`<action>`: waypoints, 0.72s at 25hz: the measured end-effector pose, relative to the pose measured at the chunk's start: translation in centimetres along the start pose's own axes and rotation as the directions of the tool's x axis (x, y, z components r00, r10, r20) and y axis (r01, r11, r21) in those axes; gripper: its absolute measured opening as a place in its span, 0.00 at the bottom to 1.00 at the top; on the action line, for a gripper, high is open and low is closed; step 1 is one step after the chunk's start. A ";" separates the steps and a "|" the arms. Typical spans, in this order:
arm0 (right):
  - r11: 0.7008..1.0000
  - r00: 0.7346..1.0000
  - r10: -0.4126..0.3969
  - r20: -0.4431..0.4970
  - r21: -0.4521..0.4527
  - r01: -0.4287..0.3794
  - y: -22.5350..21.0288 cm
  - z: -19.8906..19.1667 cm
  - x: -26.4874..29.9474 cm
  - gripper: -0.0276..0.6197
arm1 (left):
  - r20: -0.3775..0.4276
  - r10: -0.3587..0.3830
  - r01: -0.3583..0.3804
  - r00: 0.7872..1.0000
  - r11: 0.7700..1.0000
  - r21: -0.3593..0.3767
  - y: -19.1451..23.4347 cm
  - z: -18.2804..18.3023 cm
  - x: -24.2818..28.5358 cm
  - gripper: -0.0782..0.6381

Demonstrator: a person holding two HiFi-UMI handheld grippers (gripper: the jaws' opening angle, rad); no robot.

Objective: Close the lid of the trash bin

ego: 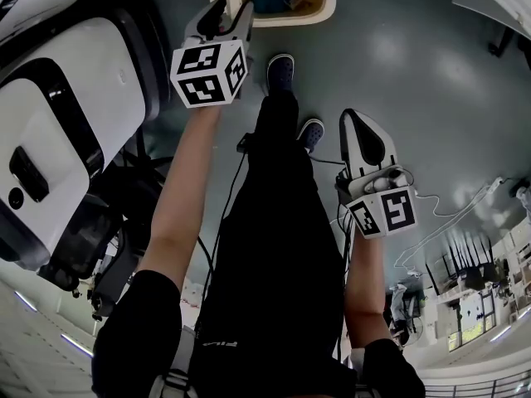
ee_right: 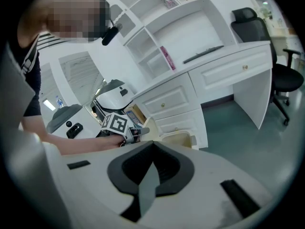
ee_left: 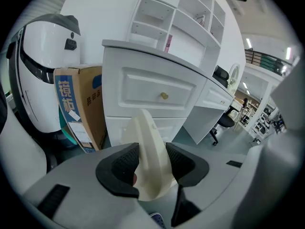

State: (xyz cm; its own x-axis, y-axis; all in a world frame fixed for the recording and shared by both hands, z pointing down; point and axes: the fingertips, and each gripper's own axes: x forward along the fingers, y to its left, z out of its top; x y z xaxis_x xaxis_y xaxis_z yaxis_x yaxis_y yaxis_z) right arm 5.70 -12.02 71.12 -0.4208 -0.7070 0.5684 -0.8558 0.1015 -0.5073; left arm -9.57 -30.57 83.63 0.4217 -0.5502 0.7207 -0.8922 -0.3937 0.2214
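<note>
Before white drawers (ee_left: 157, 92), left gripper (ee_left: 151, 168) clamping edge of upright lid (ee_left: 147, 132), right gripper (ee_right: 151, 163) clenched, open floor (ee_right: 238, 132) rightward.

Floored in glossy grey-green floor (ego: 431, 98). Furnished with a white desk (ee_right: 224, 75) with drawers and open shelves (ee_right: 157, 13) against a white wall (ee_left: 105, 13). Rounded out by a black office chair (ee_right: 250, 25) and a cardboard box (ee_left: 83, 104).

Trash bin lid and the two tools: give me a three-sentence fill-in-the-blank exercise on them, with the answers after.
The left tool grips the cream lid, and the trash bin stands ____.
The right tool has its jaws ____, with nothing between them.
In the left gripper view, a brown cardboard ____ stands left of the white drawer unit.
Missing words: open; shut; box.
</note>
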 end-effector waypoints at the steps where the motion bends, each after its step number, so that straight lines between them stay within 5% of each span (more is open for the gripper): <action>1: 1.000 1.000 0.003 0.001 -0.007 -0.003 -0.2 0.2 -0.1 0.05 | -0.002 0.004 -0.004 1.000 1.000 0.010 -0.6 0.0 0.3 0.36; 18: 0.998 0.999 -0.052 0.007 0.047 0.051 -5.0 -1.4 -1.0 0.05 | -0.005 -0.113 0.113 0.994 0.983 0.142 -7.5 -1.7 5.4 0.45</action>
State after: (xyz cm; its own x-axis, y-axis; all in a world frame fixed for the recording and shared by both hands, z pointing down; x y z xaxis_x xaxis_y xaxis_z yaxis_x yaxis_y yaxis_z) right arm 9.99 -10.78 73.99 -0.3740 -0.7162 0.5893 -0.8610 0.0320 -0.5076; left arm -0.89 -29.41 86.99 0.5193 -0.4981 0.6944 -0.8068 -0.5537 0.2062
